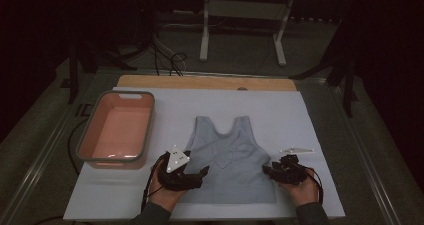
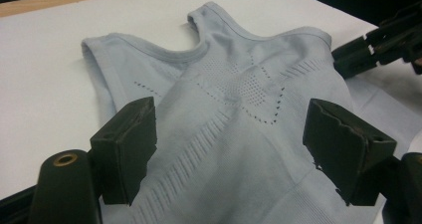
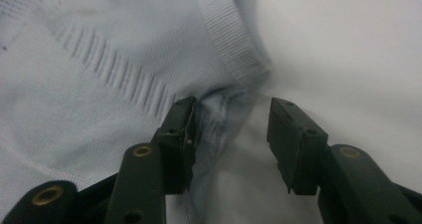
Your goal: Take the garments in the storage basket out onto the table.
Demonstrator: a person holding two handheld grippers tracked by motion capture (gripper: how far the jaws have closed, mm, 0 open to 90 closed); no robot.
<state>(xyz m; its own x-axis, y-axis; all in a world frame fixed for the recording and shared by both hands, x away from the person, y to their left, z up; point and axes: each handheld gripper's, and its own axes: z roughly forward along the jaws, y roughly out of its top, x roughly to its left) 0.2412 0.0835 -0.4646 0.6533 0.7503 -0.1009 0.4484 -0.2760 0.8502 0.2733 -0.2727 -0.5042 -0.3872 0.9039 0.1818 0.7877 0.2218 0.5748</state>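
A pale blue vest (image 1: 231, 157) lies flat on a white sheet (image 1: 310, 120) that covers the counter (image 1: 205, 82), neckline away from the person, hem towards them. The left tongs (image 1: 202, 172), held in the person's left hand (image 1: 165, 187), sit at the vest's lower left edge with their tips pointing across the cloth. In the left gripper view their jaws stand wide apart, low over the vest (image 2: 234, 114), with fabric showing between them and nothing gripped. The right tongs (image 1: 267, 171), held in the right hand (image 1: 300, 187), sit at the vest's right side seam, pointing in towards the cloth. In the right gripper view their jaws are apart, straddling the vest's edge (image 3: 149, 59): one jaw lies on or just above the fabric beside a small rumple, and the other stands over bare sheet (image 3: 348, 50) just outside the ribbed band. They are not clamped on the cloth. A pink tub (image 1: 118, 130) with a grey rim stands beyond the left tongs, well clear of the vest.
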